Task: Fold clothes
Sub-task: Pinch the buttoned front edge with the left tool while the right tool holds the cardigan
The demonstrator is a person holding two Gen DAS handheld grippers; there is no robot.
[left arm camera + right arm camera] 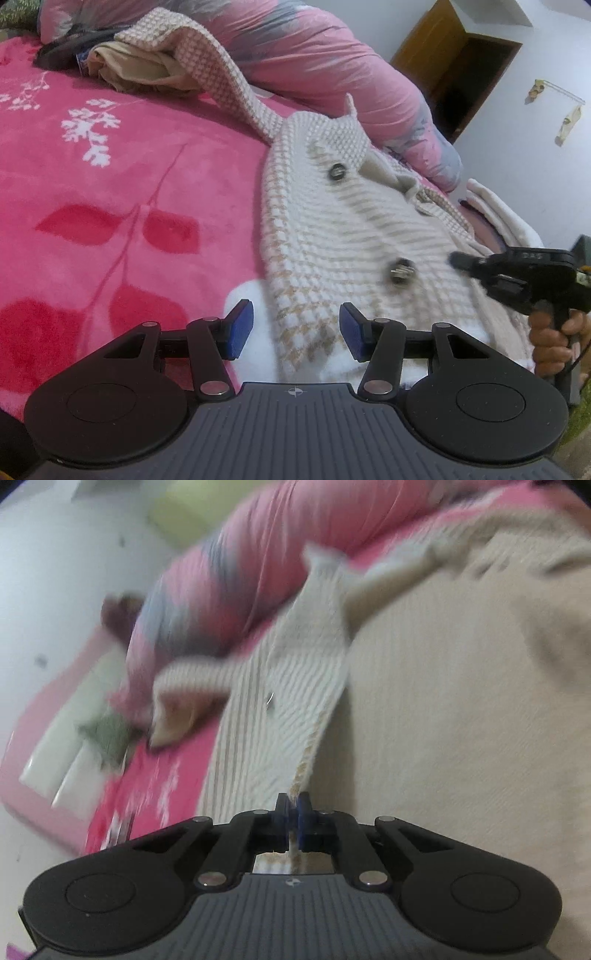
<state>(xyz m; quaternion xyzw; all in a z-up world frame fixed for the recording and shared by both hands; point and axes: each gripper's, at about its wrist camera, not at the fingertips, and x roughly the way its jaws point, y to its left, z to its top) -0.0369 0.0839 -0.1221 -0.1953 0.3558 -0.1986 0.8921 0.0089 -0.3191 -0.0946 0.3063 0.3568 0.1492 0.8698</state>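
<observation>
Right wrist: nubby knit cardigan [280, 709] edge.

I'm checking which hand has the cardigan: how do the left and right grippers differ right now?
The left gripper stands open, pads apart over the cardigan's hem, pressing nothing; the right gripper is shut on the cardigan's edge. The left wrist picture is sharp; the right wrist picture is blurred. Both have black arms and blue pads.

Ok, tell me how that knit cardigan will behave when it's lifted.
The cardigan will probably flop and drape, since its sleeve already trails limply. The chunky knit suggests some weight and sag. The right gripper pinches only an edge, so it may stretch.
</observation>
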